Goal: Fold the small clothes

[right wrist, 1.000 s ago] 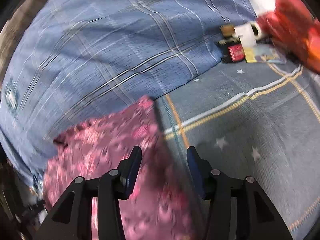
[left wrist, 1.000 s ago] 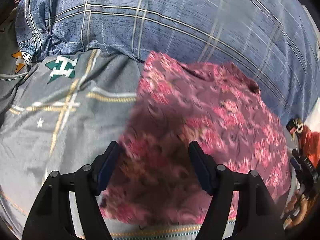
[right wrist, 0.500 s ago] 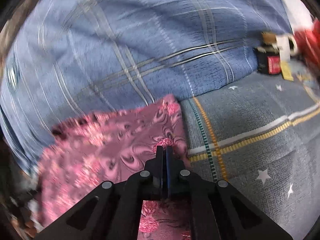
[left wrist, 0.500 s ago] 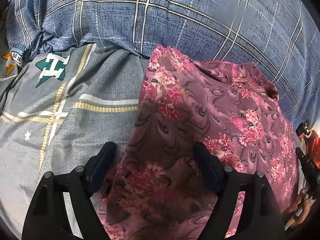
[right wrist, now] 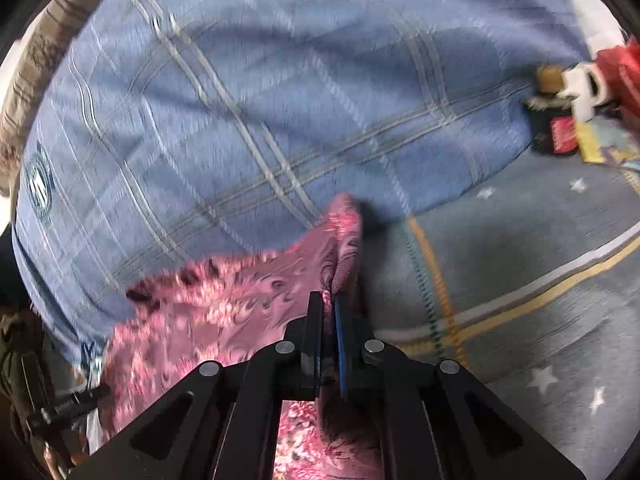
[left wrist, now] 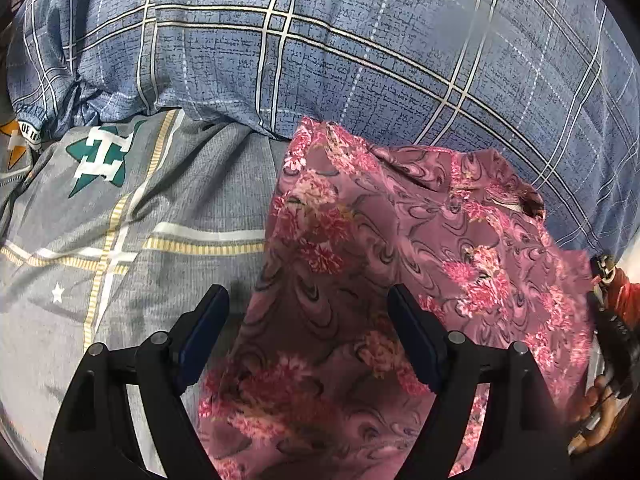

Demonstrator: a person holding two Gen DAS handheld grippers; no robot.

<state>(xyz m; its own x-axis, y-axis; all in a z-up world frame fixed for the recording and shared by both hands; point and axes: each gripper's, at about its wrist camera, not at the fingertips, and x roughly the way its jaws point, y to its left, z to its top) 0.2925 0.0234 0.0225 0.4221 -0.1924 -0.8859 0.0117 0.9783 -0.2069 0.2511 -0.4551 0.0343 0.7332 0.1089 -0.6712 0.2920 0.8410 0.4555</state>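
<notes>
You had barely begun: your right claw (right wrist: 329, 308) was clamped on one edge of the pink floral garment (left wrist: 392, 264), which lay unfolded on the bed (left wrist: 140, 280) against the blue plaid pillow (left wrist: 320, 60), while your left claw (left wrist: 308, 328) straddled it, wide apart.

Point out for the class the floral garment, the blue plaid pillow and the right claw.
floral garment (left wrist: 400, 240), left wrist view, on its flat middle.
blue plaid pillow (left wrist: 320, 68), left wrist view, on its front face.
right claw (right wrist: 328, 300), right wrist view, between its fingertips, shut on the garment's edge.
</notes>
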